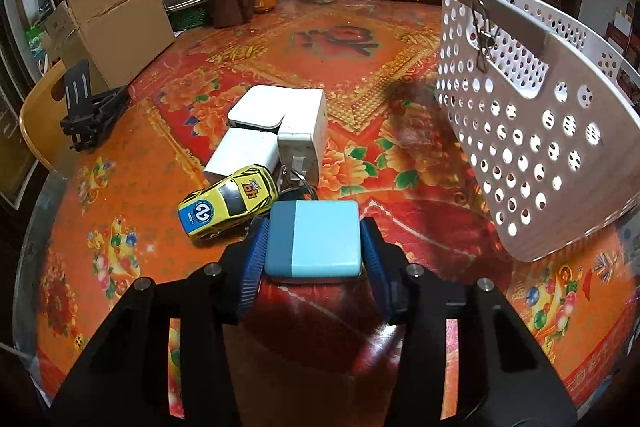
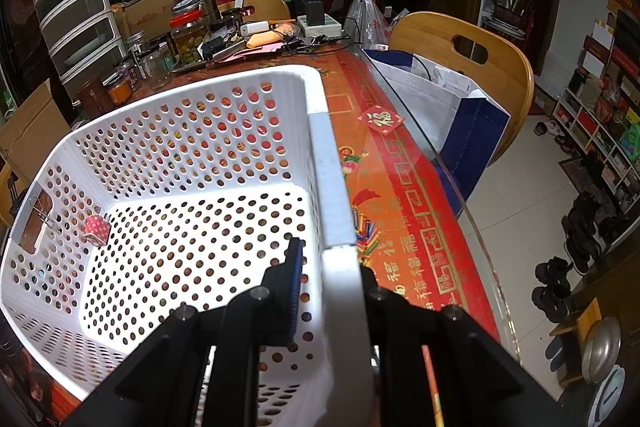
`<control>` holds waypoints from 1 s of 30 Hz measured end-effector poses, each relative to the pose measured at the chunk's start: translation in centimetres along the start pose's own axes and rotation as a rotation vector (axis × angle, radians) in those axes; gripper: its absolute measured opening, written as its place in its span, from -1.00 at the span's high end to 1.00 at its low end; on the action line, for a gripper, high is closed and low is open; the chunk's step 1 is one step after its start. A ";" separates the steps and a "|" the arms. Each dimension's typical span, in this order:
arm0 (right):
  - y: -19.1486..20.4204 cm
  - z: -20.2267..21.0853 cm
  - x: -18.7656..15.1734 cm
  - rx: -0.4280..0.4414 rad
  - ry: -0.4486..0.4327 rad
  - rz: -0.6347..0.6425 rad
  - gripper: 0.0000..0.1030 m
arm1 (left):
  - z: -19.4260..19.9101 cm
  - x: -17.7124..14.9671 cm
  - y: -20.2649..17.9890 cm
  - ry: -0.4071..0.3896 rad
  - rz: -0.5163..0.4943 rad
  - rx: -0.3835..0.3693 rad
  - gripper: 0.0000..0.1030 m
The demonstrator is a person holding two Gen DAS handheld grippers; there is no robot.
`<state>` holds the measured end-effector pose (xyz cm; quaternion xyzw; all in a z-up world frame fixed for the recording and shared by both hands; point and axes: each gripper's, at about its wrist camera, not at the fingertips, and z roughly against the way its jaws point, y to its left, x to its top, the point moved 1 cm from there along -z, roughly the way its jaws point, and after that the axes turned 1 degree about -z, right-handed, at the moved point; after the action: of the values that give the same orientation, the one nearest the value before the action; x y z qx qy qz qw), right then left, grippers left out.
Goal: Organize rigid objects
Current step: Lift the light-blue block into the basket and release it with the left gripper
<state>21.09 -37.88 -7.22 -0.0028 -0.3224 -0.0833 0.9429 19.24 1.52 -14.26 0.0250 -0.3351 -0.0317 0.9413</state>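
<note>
Right gripper (image 2: 328,291) pointing steeply down, jaws clenching on white perforated basket (image 2: 192,163) rim, tilting basket off floral table (image 1: 360,75). Small red dotted item (image 2: 96,229) lying inside basket by far wall. Left gripper (image 1: 314,239) angling down over table, blue pads (image 1: 252,259) pressing both sides of two-tone blue block (image 1: 316,239). White boxes (image 1: 276,131) clustering just behind block; yellow toy car (image 1: 228,203) sitting just left of it; keys (image 1: 296,187) lying between car and boxes.

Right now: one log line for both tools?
left tool: shut on blue box | right tool: shut on basket rim
</note>
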 end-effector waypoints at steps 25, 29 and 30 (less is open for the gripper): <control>0.1 0.0 0.0 0.004 -0.001 -0.001 0.72 | 10.2 2.7 0.2 -0.239 -0.063 0.226 0.15; 0.1 0.0 0.0 0.005 -0.001 -0.002 0.72 | 12.6 4.8 -0.8 -0.310 -0.115 0.261 0.15; 0.1 0.0 0.0 0.004 -0.002 -0.001 0.72 | 13.2 5.3 -1.1 -0.325 -0.130 0.272 0.15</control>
<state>21.11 -37.76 -7.20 -0.0008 -0.3234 -0.0830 0.9426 14.98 -0.36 -0.78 0.1677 -0.4811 -0.0503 0.8590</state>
